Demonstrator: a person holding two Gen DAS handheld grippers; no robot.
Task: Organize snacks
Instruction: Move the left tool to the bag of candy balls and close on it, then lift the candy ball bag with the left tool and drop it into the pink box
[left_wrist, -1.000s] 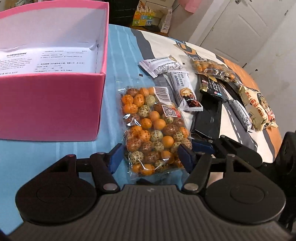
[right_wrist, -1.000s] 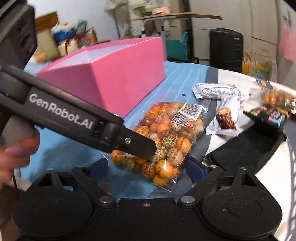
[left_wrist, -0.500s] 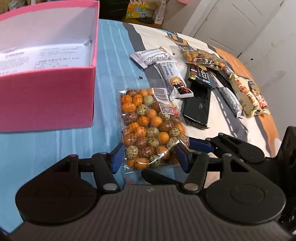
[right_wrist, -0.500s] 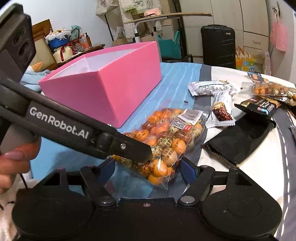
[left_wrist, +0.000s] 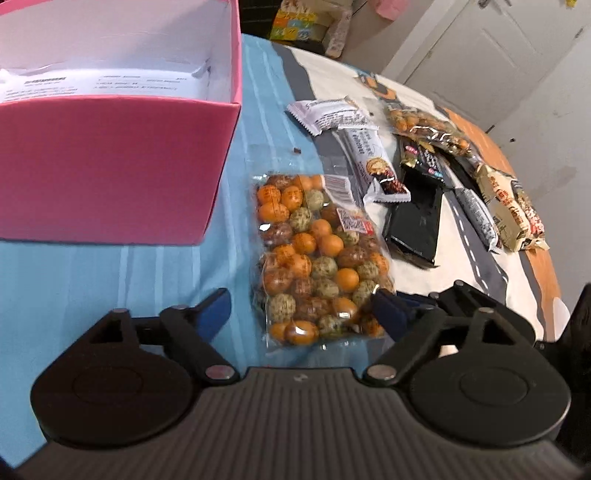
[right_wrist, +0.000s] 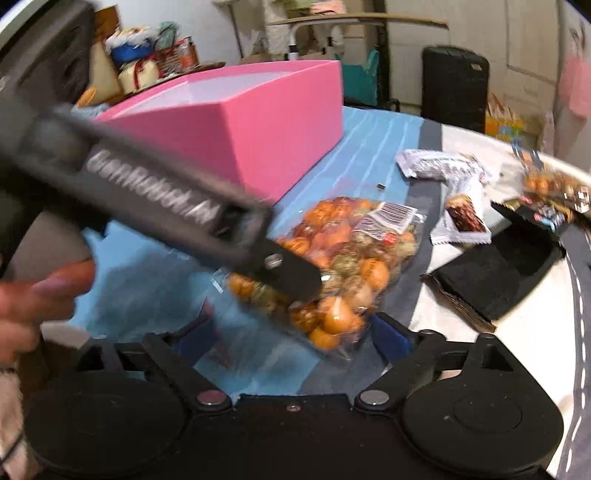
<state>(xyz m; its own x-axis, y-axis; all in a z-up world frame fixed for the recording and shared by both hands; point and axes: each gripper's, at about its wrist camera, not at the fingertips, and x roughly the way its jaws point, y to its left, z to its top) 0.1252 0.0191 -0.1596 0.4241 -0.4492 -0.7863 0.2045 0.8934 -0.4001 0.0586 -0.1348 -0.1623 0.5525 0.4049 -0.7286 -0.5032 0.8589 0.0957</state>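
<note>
A clear bag of orange and green candy balls (left_wrist: 314, 258) lies on the blue cloth to the right of the open pink box (left_wrist: 110, 166). Its near end sits between the pads of my left gripper (left_wrist: 299, 314), whose jaws are opening; the left pad stands clear of the bag. In the right wrist view the same bag (right_wrist: 354, 251) reaches between the pads of my right gripper (right_wrist: 295, 336), also opening and not pressing on it. The left gripper's black arm (right_wrist: 166, 206) crosses that view, one finger over the bag.
The pink box (right_wrist: 258, 129) holds a printed sheet (left_wrist: 92, 85). Further right lie a white wrapper (left_wrist: 325, 114), a nut bar (left_wrist: 373, 162), black packets (left_wrist: 417, 218) and several more snack bags (left_wrist: 509, 210). A hand (right_wrist: 37, 295) grips the left tool.
Both pairs of jaws stand wider than half a second ago. The left pads have come off the sides of the candy bag, which lies flat on the cloth.
</note>
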